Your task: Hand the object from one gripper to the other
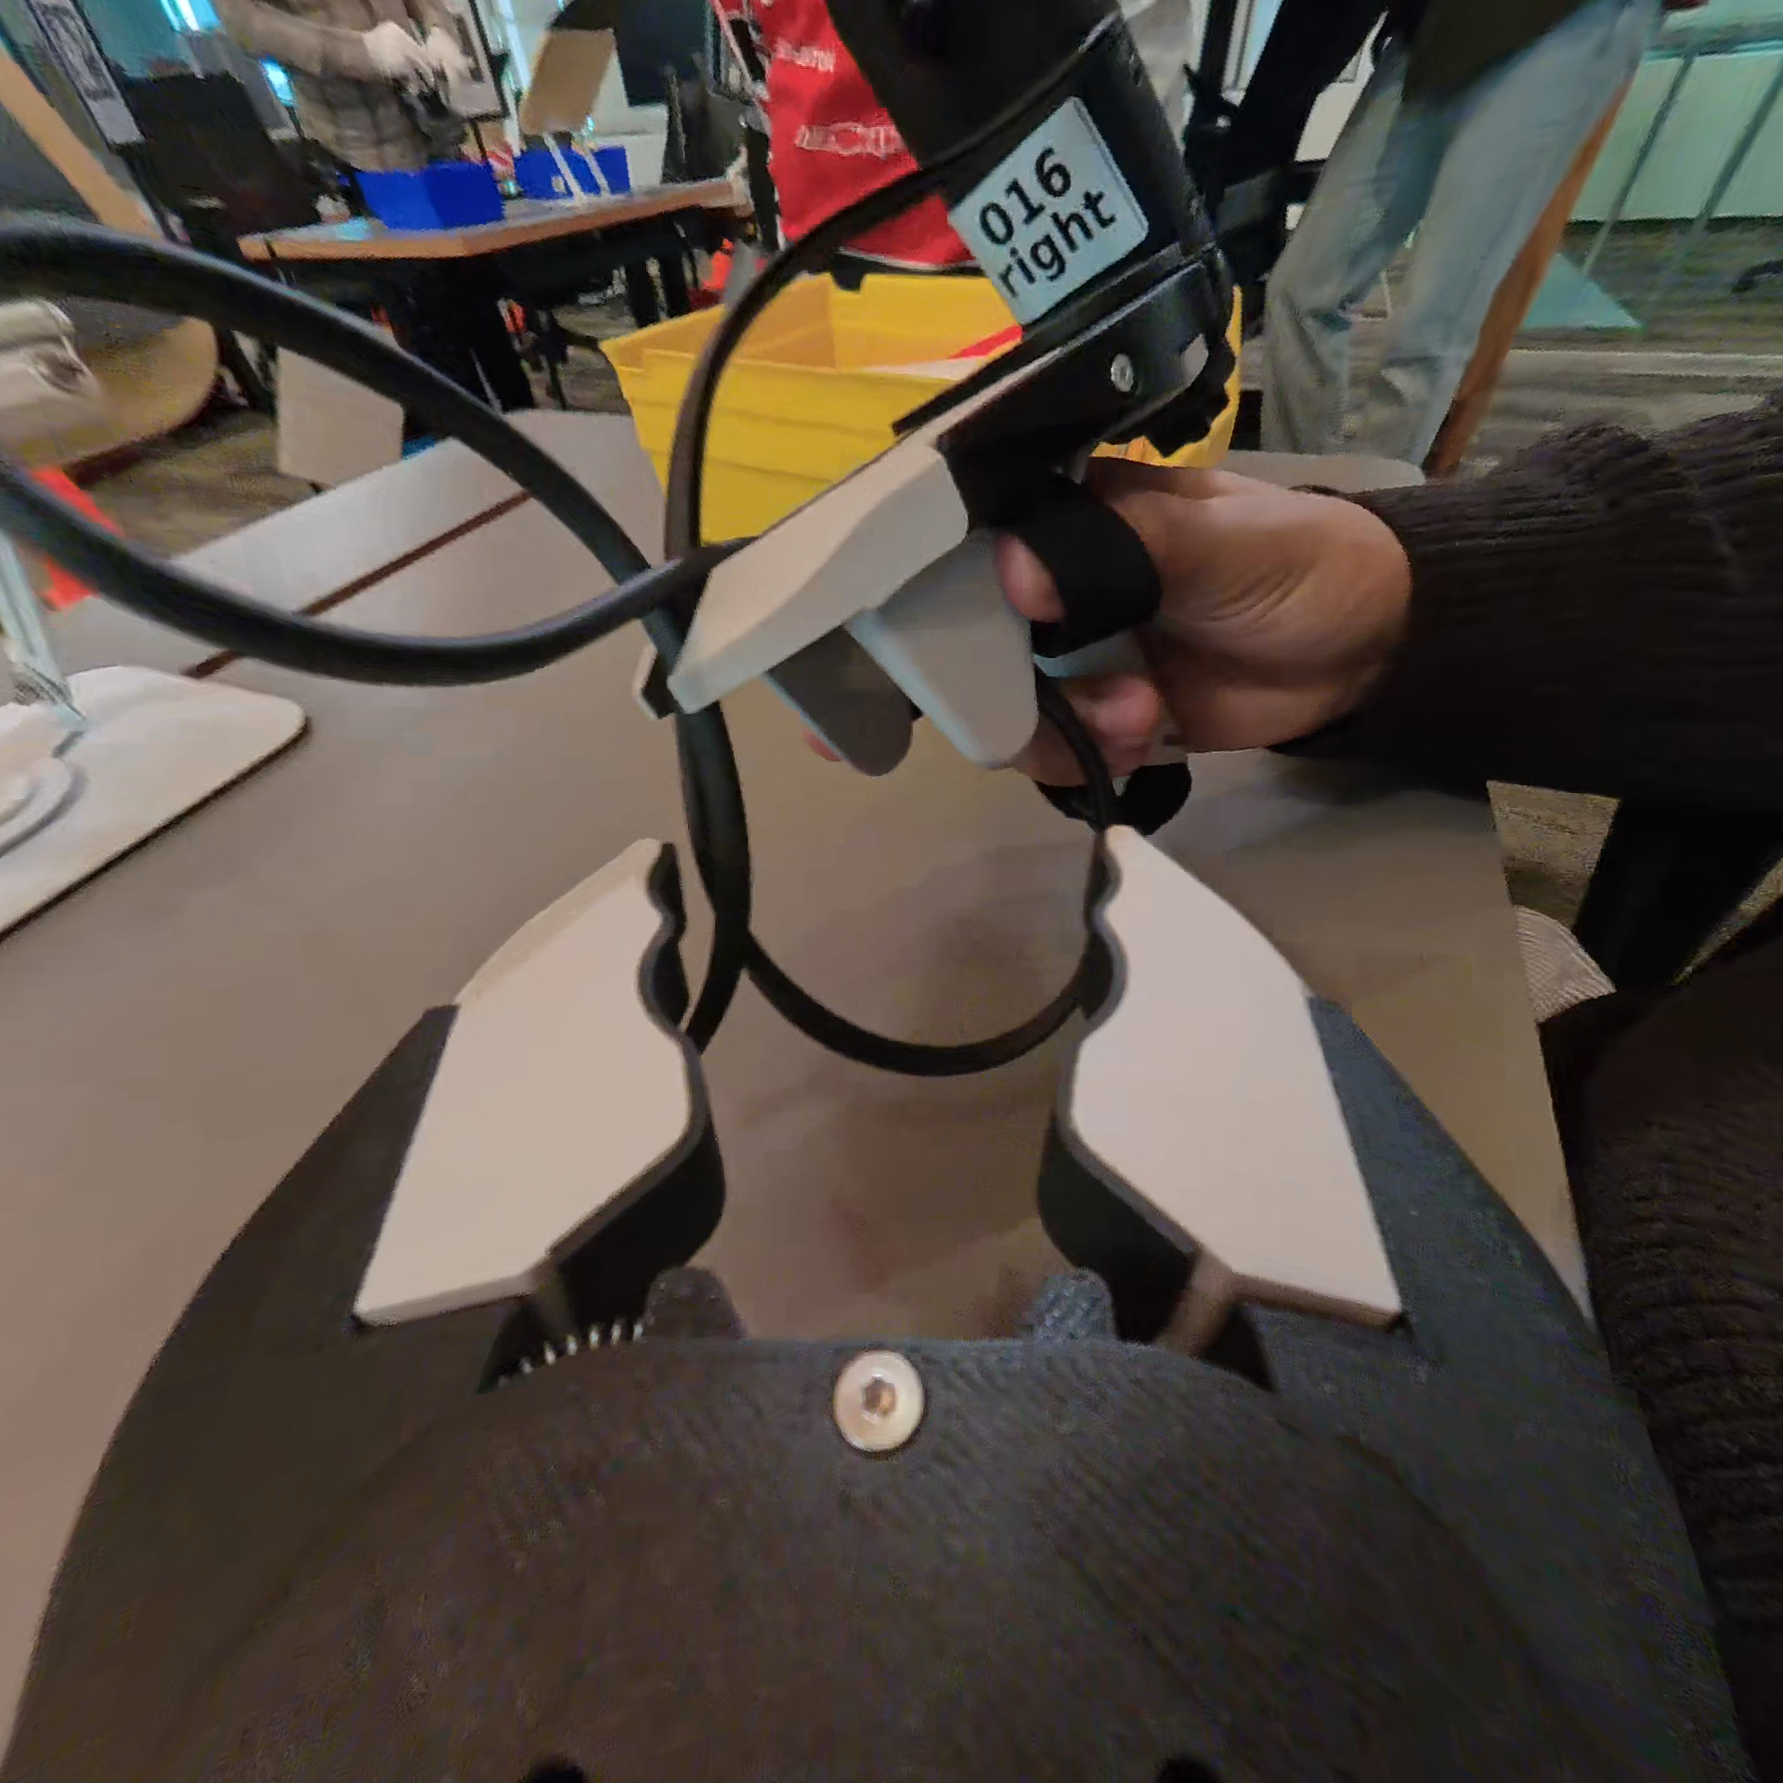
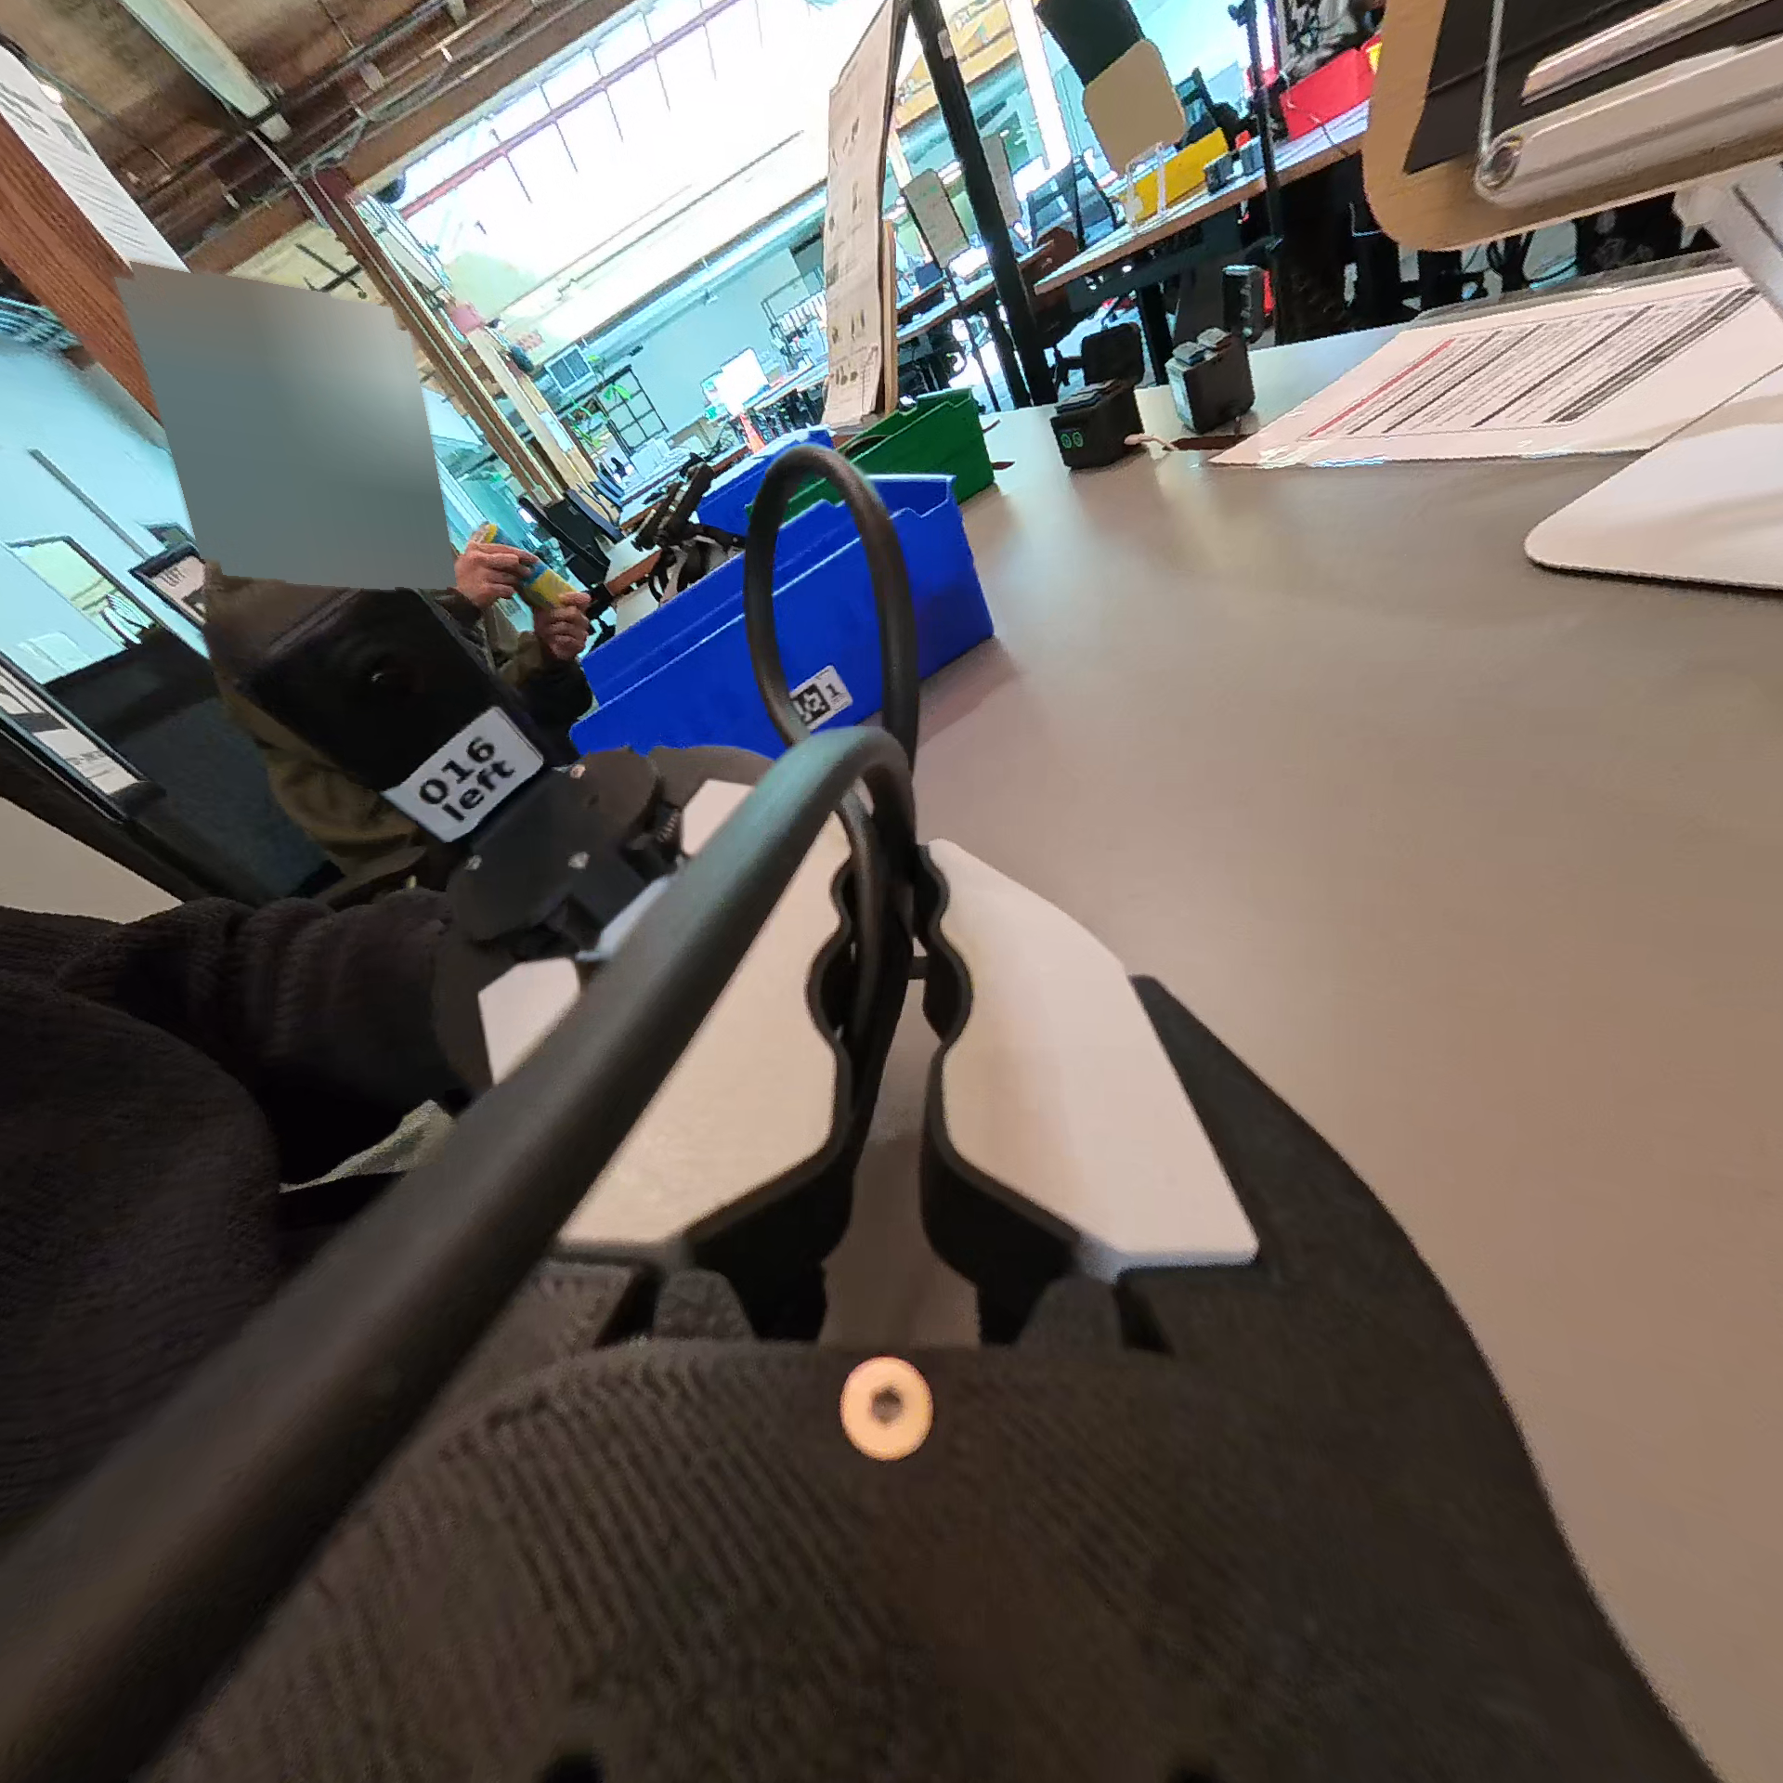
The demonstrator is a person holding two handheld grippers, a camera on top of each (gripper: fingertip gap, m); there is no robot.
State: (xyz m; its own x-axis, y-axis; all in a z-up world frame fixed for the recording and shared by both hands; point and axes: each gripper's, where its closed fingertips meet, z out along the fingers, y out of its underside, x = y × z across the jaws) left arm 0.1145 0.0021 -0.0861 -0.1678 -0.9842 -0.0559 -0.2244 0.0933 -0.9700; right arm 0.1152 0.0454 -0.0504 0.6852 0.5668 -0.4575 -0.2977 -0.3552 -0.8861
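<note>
The right gripper pinches the black cable; the left gripper gapes around a loop, so closing off-centre could miss it.

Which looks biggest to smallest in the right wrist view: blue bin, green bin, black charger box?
1. Blue bin
2. Green bin
3. Black charger box
The green bin sits farther back and partly hidden, so true sizes stay unsure.

Wrist cameras face each other (close) across table.
</note>
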